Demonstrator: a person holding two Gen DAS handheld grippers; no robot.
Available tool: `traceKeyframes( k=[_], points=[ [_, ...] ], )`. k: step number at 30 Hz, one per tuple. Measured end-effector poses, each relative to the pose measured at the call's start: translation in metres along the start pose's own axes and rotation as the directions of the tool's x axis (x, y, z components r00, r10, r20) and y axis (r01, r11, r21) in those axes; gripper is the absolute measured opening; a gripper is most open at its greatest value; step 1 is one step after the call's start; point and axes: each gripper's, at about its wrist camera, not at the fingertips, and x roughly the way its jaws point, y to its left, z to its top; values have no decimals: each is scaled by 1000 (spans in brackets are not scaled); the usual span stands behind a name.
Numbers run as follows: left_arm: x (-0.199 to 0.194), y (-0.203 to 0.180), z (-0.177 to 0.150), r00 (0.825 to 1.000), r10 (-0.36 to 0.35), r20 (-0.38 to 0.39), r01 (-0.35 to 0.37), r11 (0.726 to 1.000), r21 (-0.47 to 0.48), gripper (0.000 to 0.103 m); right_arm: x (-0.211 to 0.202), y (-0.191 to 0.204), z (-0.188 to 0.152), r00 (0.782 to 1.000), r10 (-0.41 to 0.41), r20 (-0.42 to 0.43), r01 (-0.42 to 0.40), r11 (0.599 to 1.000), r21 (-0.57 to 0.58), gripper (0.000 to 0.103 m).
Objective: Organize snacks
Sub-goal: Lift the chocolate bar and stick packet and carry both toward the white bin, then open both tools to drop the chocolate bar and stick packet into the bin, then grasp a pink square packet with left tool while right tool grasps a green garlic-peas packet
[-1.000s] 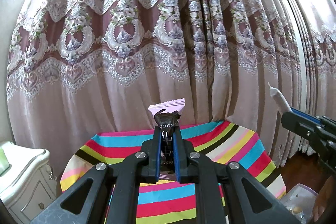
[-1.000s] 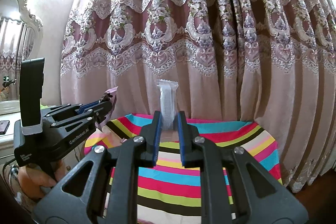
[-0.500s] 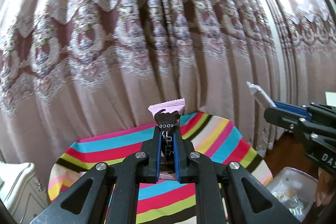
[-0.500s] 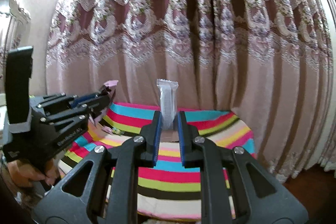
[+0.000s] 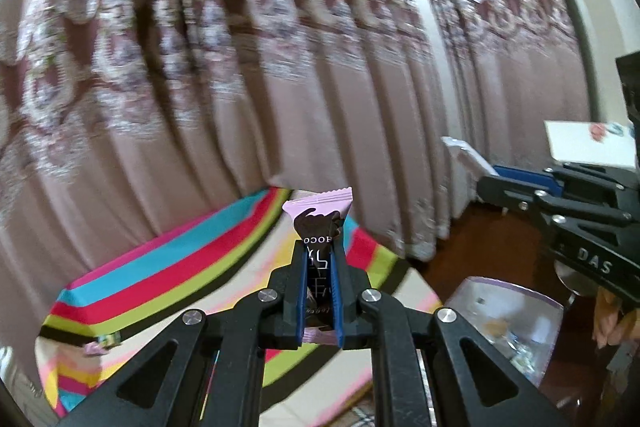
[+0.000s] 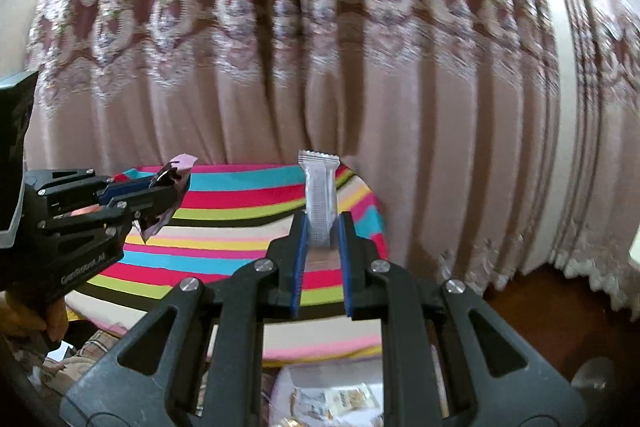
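My left gripper [image 5: 319,247] is shut on a pink and brown chocolate snack packet [image 5: 319,217] that stands upright between its blue pads. A silver-white snack bar [image 6: 319,195] sticks up from my right gripper [image 6: 320,223], which is shut on it. In the left wrist view the right gripper [image 5: 486,173] comes in from the right edge with the white bar [image 5: 460,147] at its tip. The right wrist view has the left gripper [image 6: 160,193] at the left, holding the pink packet [image 6: 176,171]. Both hang above the edge of the striped table [image 6: 240,223].
A clear plastic container [image 5: 508,319] with several snacks in it sits on the floor to the right of the table; its contents [image 6: 340,399] show under my right gripper. Pink patterned curtains [image 6: 320,47] hang behind the table. A small wrapper [image 5: 108,339] lies on the cloth.
Both grippers have swung to the right and sunk a little, still holding their snacks. The table has slid left in both views and the container on the floor has come into sight.
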Motion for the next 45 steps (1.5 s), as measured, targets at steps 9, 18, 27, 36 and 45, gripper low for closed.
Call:
traceKeyframes(
  k=[9, 18, 27, 36, 45],
  points=[
    [49, -70, -24, 949, -274, -156, 280, 960, 21, 12, 11, -55, -57, 966, -119, -231, 135, 989, 56, 18],
    [109, -79, -84, 802, -477, -359, 453, 878, -153, 69, 39, -75, -112, 869, -125, -479, 180, 981, 72, 67],
    [111, 71, -145, 915, -198, -352, 108, 959, -261, 86, 110, 18, -101, 854, 7, -521, -30, 999, -37, 69],
    [106, 259, -237, 846, 219, -486, -410, 850, -332, 86, 250, 213, -123, 734, 251, -631, -412, 903, -121, 76],
    [130, 436, -316, 694, 255, -674, -660, 599, -453, 86, 414, 394, -128, 624, 402, -670, -695, 677, -241, 82]
  ],
)
